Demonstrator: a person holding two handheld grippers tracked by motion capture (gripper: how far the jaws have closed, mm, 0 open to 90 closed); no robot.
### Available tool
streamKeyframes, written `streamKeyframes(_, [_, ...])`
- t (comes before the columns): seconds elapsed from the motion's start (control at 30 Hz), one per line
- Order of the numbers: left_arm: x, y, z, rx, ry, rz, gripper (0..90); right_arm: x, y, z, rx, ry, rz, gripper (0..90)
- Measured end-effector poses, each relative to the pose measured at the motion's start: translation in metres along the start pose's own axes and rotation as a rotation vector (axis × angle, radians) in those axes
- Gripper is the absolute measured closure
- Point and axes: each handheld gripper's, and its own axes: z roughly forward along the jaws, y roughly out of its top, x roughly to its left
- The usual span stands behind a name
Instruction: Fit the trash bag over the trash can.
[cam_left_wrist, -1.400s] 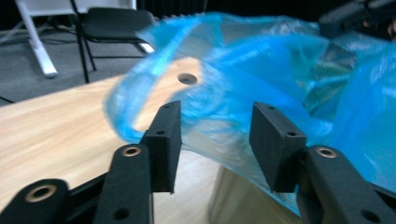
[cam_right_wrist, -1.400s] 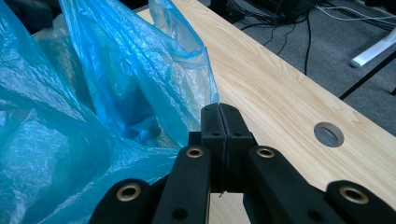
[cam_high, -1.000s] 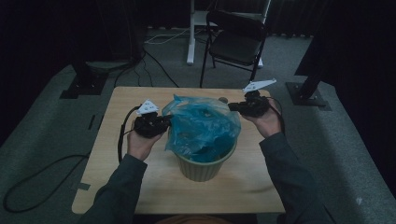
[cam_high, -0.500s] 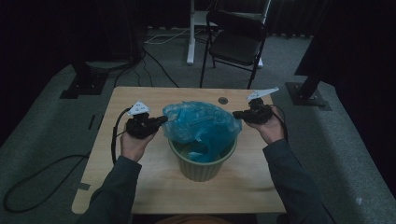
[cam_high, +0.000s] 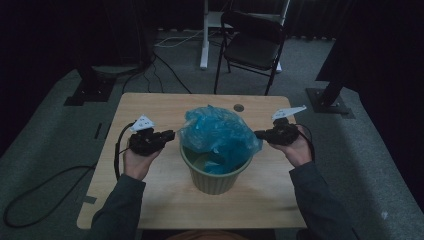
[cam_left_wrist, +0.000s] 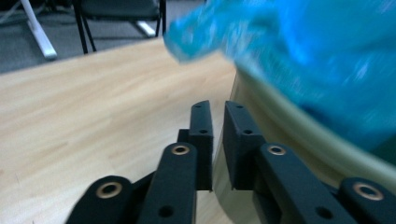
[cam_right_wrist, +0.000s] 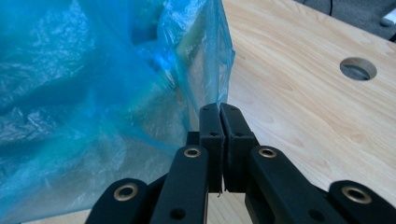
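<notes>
Bag: blue plastic bag (cam_high: 220, 135) sits bunched in the green bin (cam_high: 212, 175) mid-desk (cam_high: 150, 205).
Right tongs (cam_right_wrist: 219, 108): pressed together, pinching the bag's edge.
Left tongs (cam_left_wrist: 216, 108): just been opening, slightly spread, nothing between, beside the bin's rim.

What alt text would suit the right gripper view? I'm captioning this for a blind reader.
The right gripper, its two black jaws shut, pinches the edge of a crinkled, translucent blue plastic bag that covers the left of the frame. Behind lies a light wooden table with a round cable hole.
</notes>
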Motion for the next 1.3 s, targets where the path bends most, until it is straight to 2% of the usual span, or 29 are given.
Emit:
streamKeyframes(0.13, [-0.001,0.010,0.000,-0.031,0.014,0.002,72.3,0.000,0.004,0.000,-0.022,0.011,-0.003,88.6])
streamKeyframes(0.23, [0.001,0.022,0.005,-0.069,-0.001,-0.015,65.8,0.002,0.006,0.005,-0.022,0.020,-0.009,88.6])
streamKeyframes(0.33, [0.002,0.029,0.013,-0.075,-0.020,-0.020,63.7,0.002,0.008,0.007,-0.022,0.019,-0.013,88.6])
streamKeyframes(0.6, [0.005,0.036,0.035,-0.053,-0.048,-0.034,52.9,0.004,0.013,0.009,-0.031,0.029,-0.024,88.6])
streamKeyframes(0.73, [0.002,0.036,0.043,-0.038,-0.068,-0.026,48.5,0.005,0.015,0.009,-0.040,0.030,-0.029,88.6])
streamKeyframes(0.77, [0.001,0.036,0.044,-0.029,-0.066,-0.021,48.8,0.005,0.016,0.008,-0.044,0.032,-0.030,88.6])
streamKeyframes(0.87, [0.001,0.035,0.047,-0.004,-0.054,-0.030,57.3,0.005,0.016,0.008,-0.050,0.033,-0.025,88.5])
streamKeyframes(0.9, [0.001,0.034,0.047,-0.008,-0.068,-0.036,60.2,0.005,0.015,0.008,-0.050,0.035,-0.024,88.4])
streamKeyframes(0.93, [0.001,0.034,0.046,-0.010,-0.078,-0.036,66.8,0.005,0.014,0.007,-0.054,0.039,-0.022,88.1])
streamKeyframes(0.97, [0.000,0.035,0.046,-0.016,-0.076,-0.030,66.8,0.005,0.014,0.007,-0.054,0.039,-0.022,88.1])
streamKeyframes(1.1, [-0.001,0.035,0.042,-0.032,-0.062,-0.027,76.7,0.005,0.013,0.006,-0.053,0.040,-0.018,88.1])
streamKeyframes(1.13, [0.001,0.035,0.039,-0.041,-0.049,-0.033,84.4,0.004,0.012,0.005,-0.058,0.041,-0.019,88.1])
streamKeyframes(1.3, [0.005,0.030,0.029,-0.051,-0.050,-0.050,89.5,0.005,0.010,0.003,-0.057,0.042,-0.021,88.3])
